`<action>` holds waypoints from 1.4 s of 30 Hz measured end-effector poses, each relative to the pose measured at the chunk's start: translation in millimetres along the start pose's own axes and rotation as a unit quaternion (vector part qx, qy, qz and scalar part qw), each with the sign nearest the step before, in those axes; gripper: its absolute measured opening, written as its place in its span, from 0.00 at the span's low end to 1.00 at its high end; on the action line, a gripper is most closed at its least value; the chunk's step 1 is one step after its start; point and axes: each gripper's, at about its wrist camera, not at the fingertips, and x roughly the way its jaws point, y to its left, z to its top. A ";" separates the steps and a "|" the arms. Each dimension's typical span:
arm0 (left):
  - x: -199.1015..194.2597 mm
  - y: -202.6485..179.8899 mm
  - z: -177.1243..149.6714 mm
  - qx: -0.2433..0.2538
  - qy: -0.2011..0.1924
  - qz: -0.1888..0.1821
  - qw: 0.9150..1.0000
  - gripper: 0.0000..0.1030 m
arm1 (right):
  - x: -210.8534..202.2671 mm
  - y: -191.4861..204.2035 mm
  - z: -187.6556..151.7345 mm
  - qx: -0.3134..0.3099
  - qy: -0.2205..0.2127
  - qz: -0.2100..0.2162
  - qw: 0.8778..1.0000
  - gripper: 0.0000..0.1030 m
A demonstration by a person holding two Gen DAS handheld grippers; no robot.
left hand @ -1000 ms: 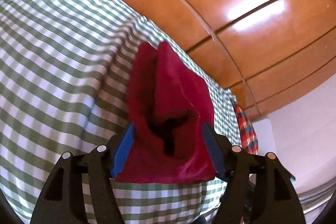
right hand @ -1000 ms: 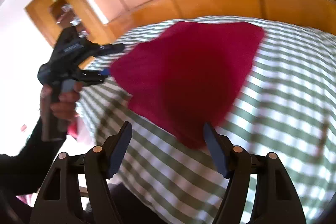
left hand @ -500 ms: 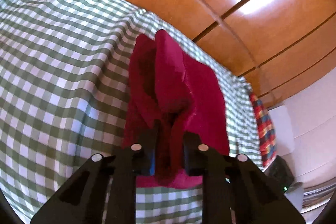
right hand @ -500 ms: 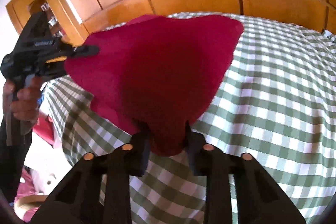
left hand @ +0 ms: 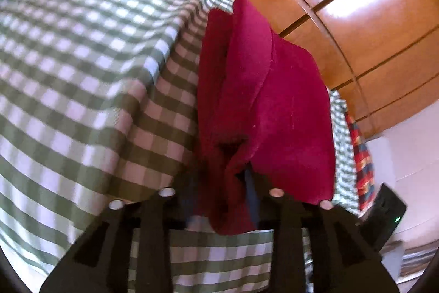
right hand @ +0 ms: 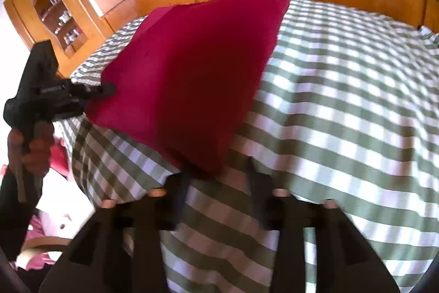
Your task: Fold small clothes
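Jaws of both grippers are opening. Between the left gripper's [left hand: 219, 183] fingers a fold of the crimson fleece garment [left hand: 263, 106] is still hanging; at the right gripper [right hand: 216, 180], its corner is lying just ahead of the parted fingers on the green-and-white checked bedcover [right hand: 343, 106]. Only the right view is showing the person's hand [right hand: 33, 150]. Half a second ago both were pinching cloth. Lettering on the left gripper is unreadable.

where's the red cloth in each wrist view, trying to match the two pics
Left wrist view: the red cloth stands bunched in folds right of centre, its lower end between the left gripper's fingers.
Right wrist view: it spreads across the upper middle, its near corner just ahead of the right gripper's fingers.
Shared landmark: the green checked bedcover beneath it.
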 end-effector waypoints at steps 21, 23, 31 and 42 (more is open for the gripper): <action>15.8 -25.7 64.1 0.023 -0.053 0.011 0.998 0.17 | 12.1 20.0 78.6 -0.014 -0.077 -0.014 0.997 0.55; 11.8 -22.8 52.0 0.020 -0.070 0.032 0.997 0.16 | 25.7 26.2 71.5 -0.024 -0.071 -0.018 0.997 0.56; 19.6 -25.2 44.9 0.032 -0.082 0.102 0.991 0.24 | 37.8 29.6 61.2 -0.046 -0.088 -0.035 0.994 0.56; -1.0 -79.2 48.1 0.123 -0.141 0.189 0.964 0.31 | 29.3 30.6 65.4 -0.054 -0.077 -0.037 0.995 0.64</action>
